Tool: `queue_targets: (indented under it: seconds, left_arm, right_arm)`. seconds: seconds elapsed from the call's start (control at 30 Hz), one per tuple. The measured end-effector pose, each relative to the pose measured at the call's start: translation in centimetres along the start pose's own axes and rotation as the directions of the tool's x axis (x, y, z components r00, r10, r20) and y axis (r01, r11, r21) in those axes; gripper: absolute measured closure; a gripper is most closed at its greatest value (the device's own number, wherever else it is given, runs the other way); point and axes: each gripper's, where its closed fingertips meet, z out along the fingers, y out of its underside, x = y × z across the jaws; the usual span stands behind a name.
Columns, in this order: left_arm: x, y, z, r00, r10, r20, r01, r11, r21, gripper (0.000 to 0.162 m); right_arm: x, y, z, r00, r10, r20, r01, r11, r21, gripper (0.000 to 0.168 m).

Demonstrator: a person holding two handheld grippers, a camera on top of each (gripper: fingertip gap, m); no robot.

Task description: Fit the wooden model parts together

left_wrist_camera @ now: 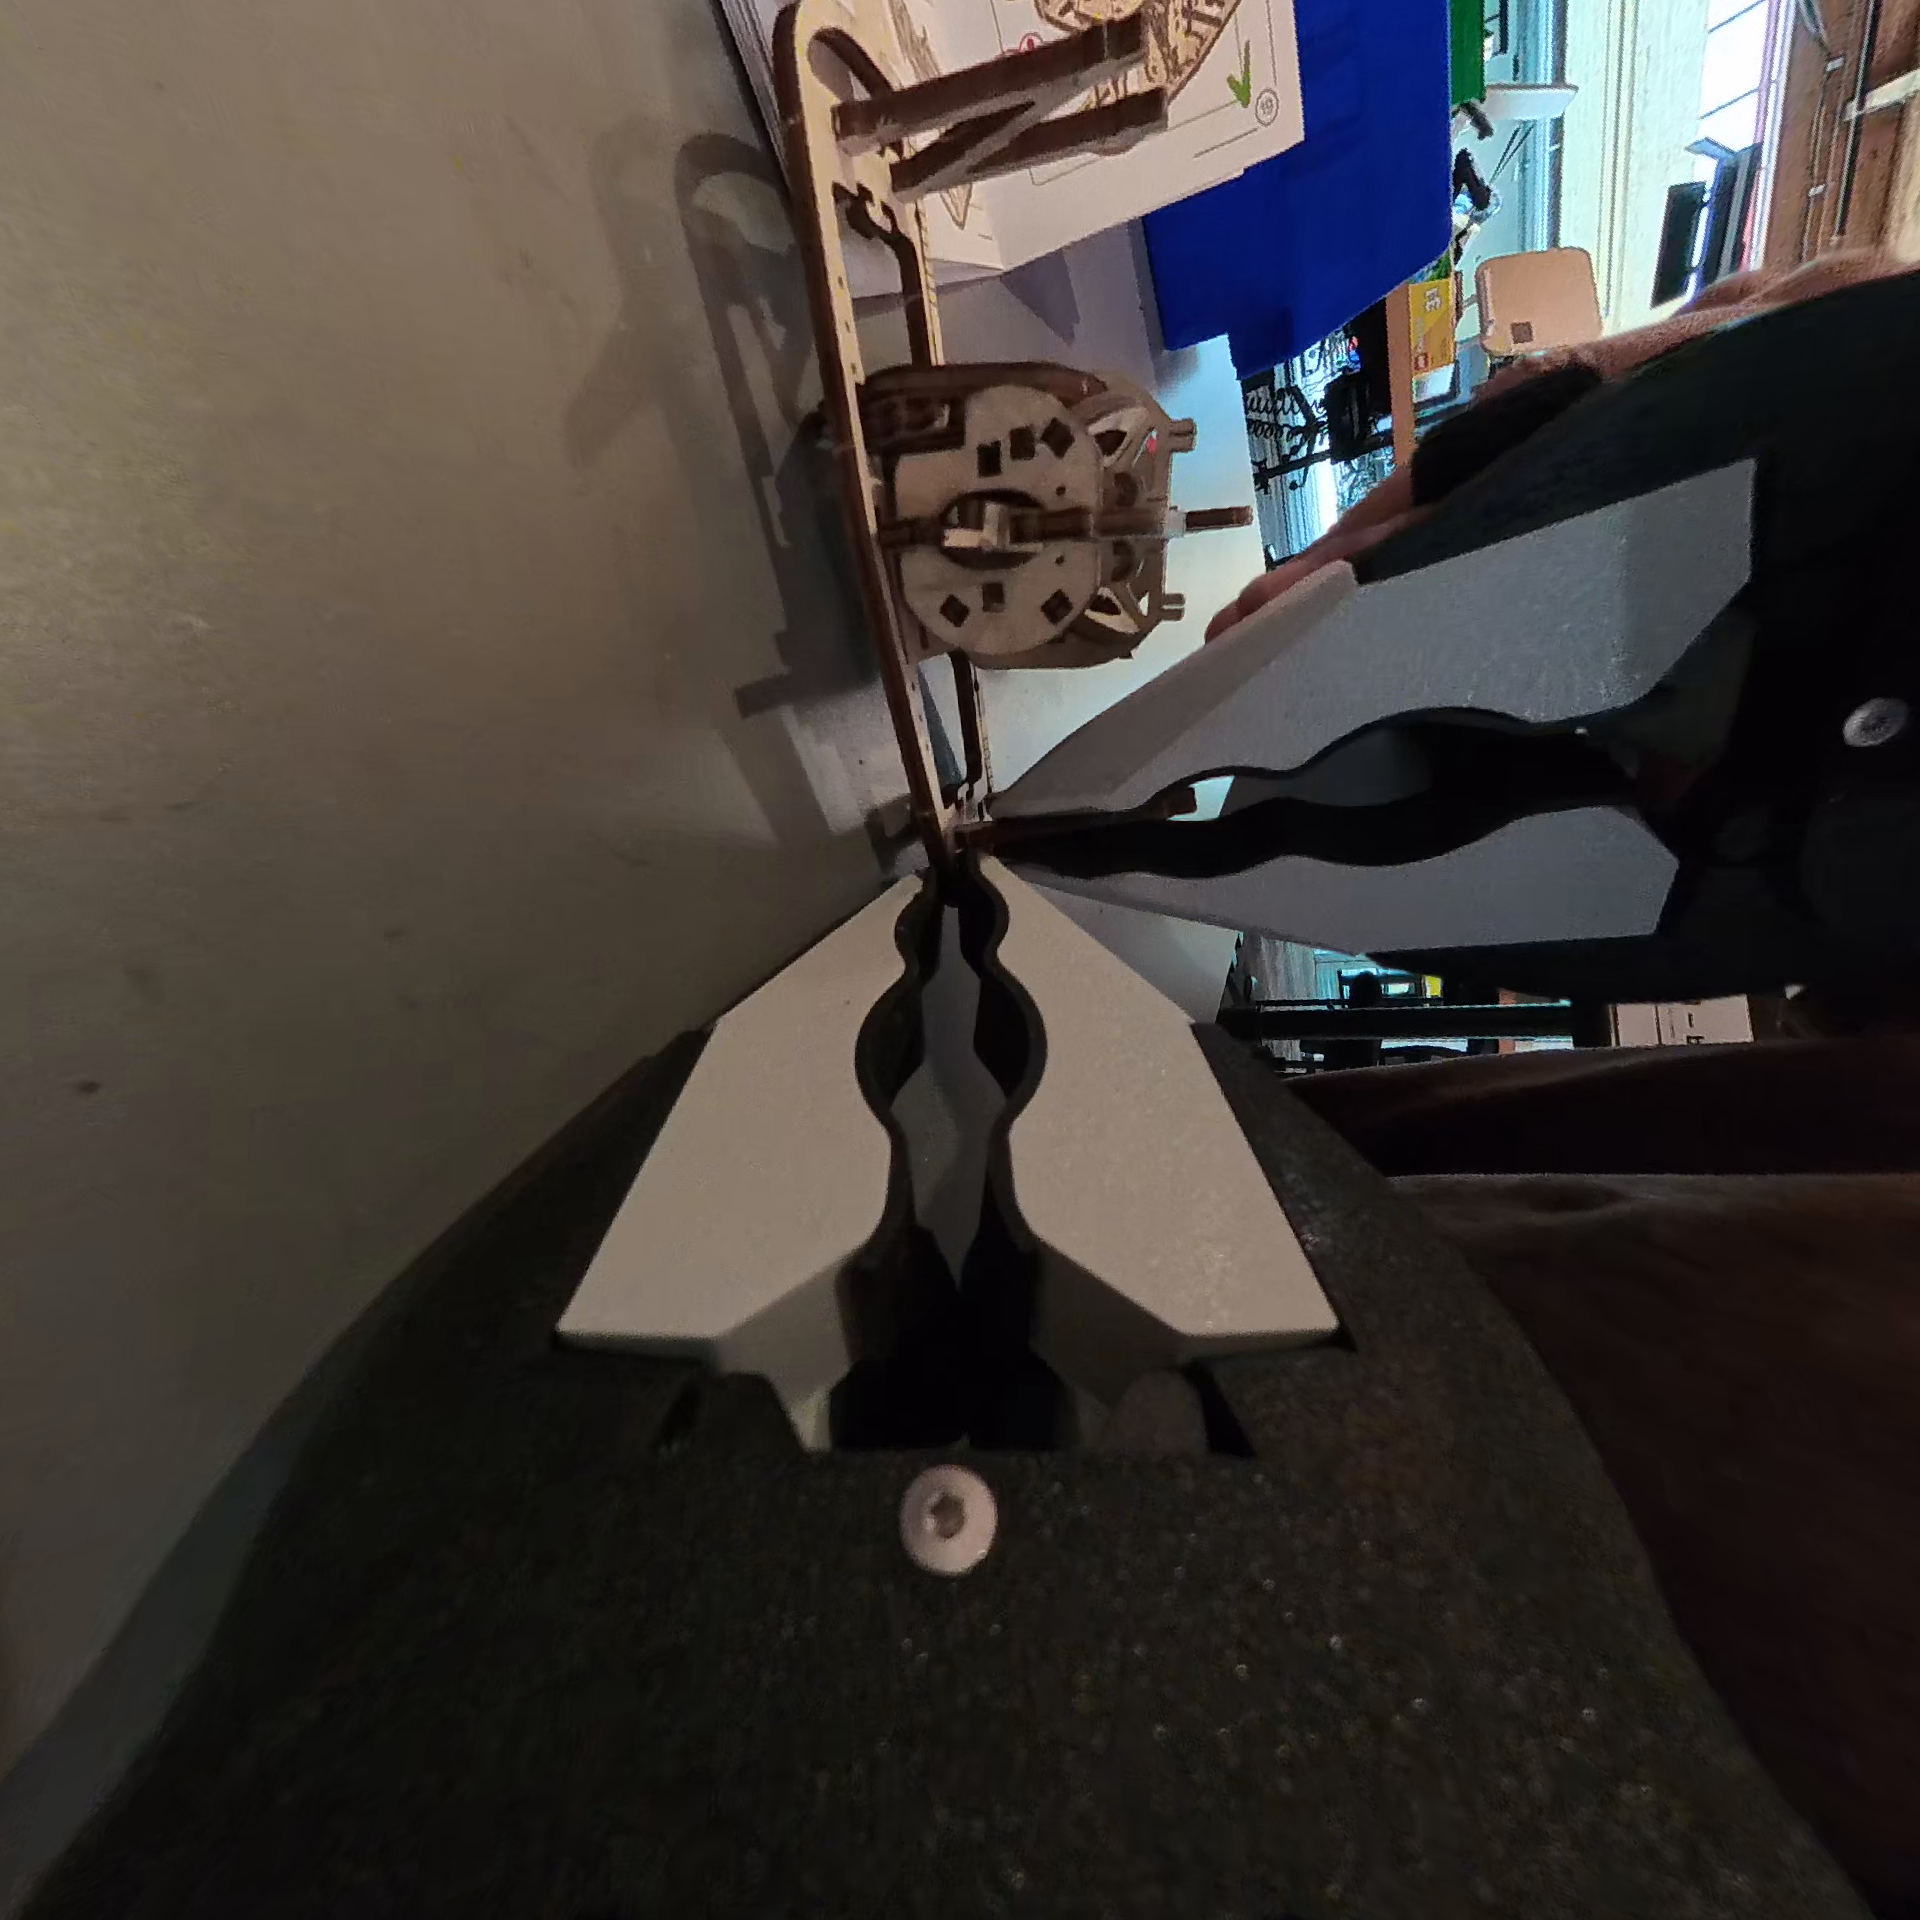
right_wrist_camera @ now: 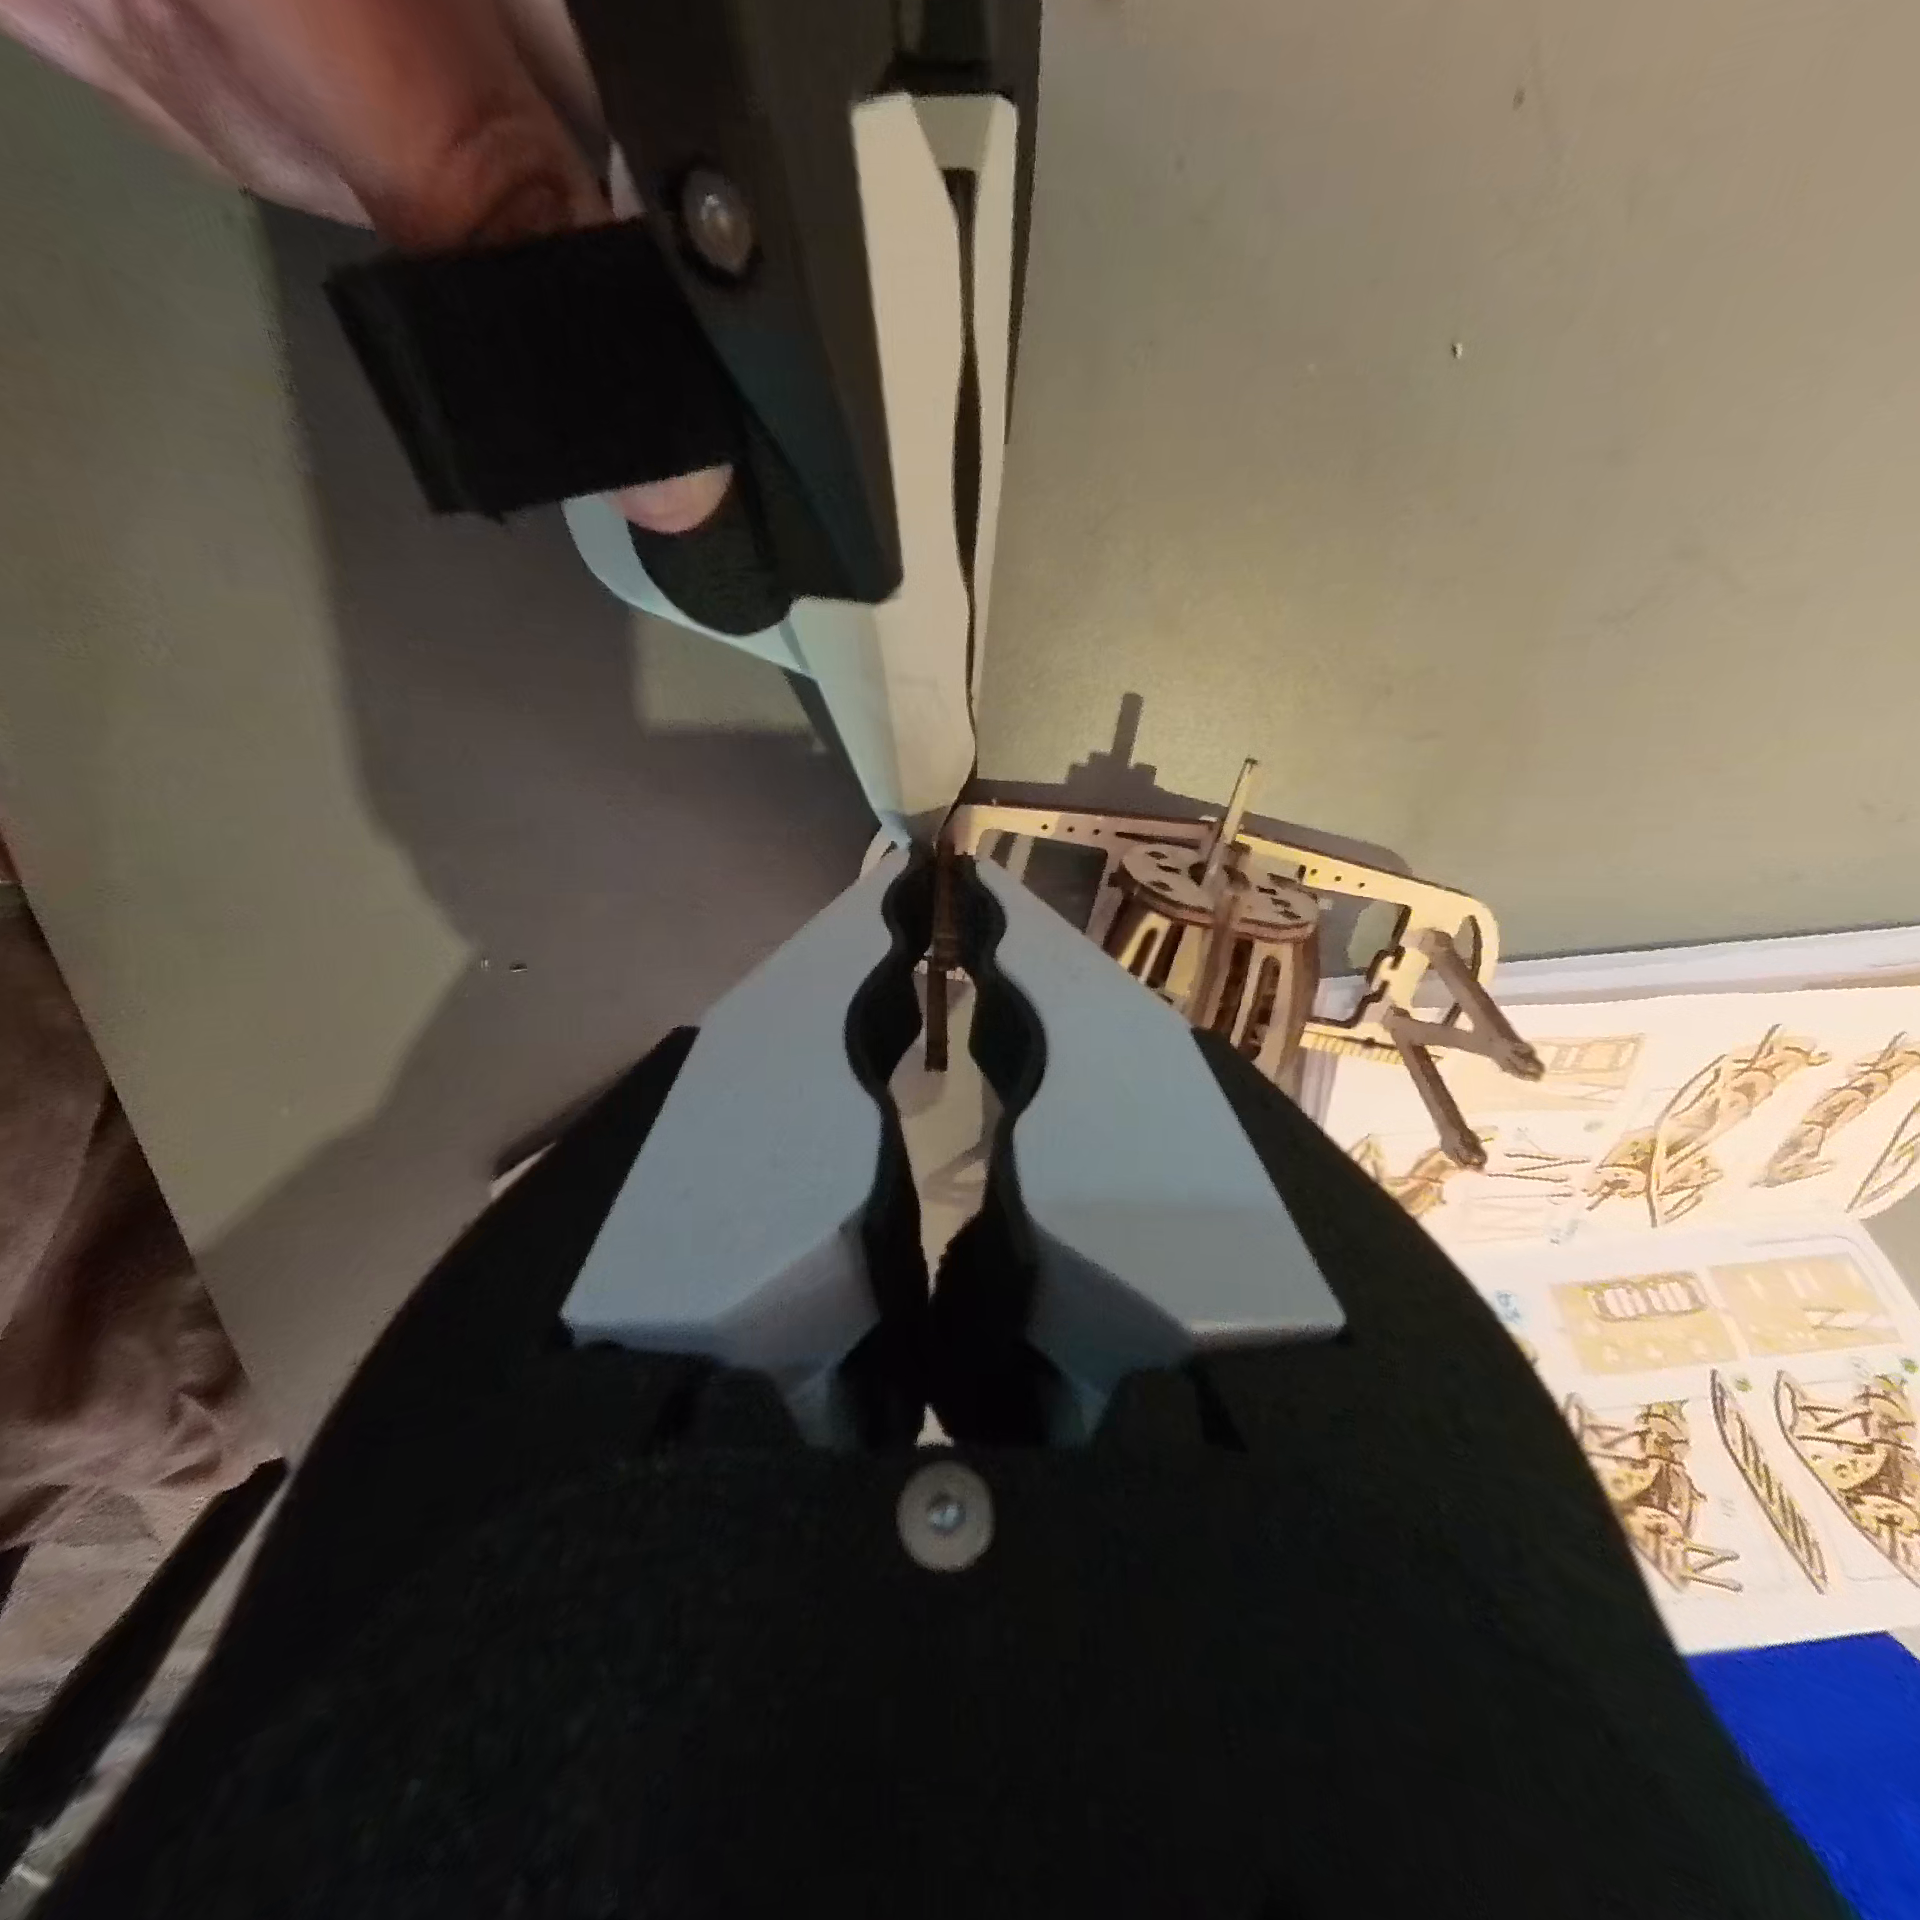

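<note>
A flat wooden frame (left_wrist_camera: 844, 343) stands on edge on the grey table, carrying a round wooden drum assembly (left_wrist_camera: 997, 520) and crossed struts (left_wrist_camera: 997, 114) at its far end. My left gripper (left_wrist_camera: 951, 883) is shut on the frame's near end. My right gripper (left_wrist_camera: 992, 821) comes in from the right, tips touching that same end. In the right wrist view, my right gripper (right_wrist_camera: 940, 868) is shut on a small dark wooden strip (right_wrist_camera: 938, 997), held against the frame (right_wrist_camera: 1455, 904) beside the drum (right_wrist_camera: 1216, 914). The left gripper (right_wrist_camera: 930, 805) comes down from above.
A printed instruction sheet (right_wrist_camera: 1662, 1299) lies on the table behind the model, also seen in the left wrist view (left_wrist_camera: 1143, 125). A blue surface (right_wrist_camera: 1829, 1787) borders it. Hands (right_wrist_camera: 468, 135) hold the grippers. The grey table (right_wrist_camera: 1455, 416) spreads beyond. The tips of both grippers are at nearly the same place.
</note>
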Motion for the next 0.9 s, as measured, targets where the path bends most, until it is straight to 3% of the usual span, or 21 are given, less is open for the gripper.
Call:
queue_targets:
  seconds: [0.23,0.43,0.57,0.63,0.73,0.9]
  left_arm:
    - [-0.1,0.0,0.0,1.000,0.000,0.004,0.000,1.000,0.003,0.162]
    - [-0.2,-0.4,-0.1,1.000,-0.012,-0.001,0.012,1.000,0.024,0.161]
    - [0.0,-0.3,-0.1,1.000,-0.022,-0.018,0.023,1.000,0.014,0.161]
    - [0.1,-0.4,-0.2,0.998,-0.044,-0.039,0.044,0.999,0.010,0.161]
    - [0.3,-0.4,-0.2,0.996,-0.069,-0.065,0.069,0.998,-0.003,0.161]
    - [0.3,-0.4,-0.3,0.992,-0.090,-0.084,0.089,0.996,-0.011,0.161]
  right_arm:
    - [0.0,0.0,0.1,1.000,0.012,0.000,-0.012,1.000,0.010,0.166]
    - [0.3,-0.5,-0.1,0.990,0.137,0.043,-0.139,0.989,0.049,0.166]
    - [0.3,-0.9,-2.6,0.992,0.121,-0.033,-0.114,0.979,0.170,0.151]
    - [0.6,-0.3,-3.8,0.988,0.139,-0.065,-0.123,0.969,0.213,0.151]
    - [0.0,0.2,-3.9,0.984,0.177,-0.006,-0.169,0.950,0.263,0.152]
    - [0.1,0.9,-2.7,0.992,0.127,-0.027,-0.117,0.966,0.232,0.159]
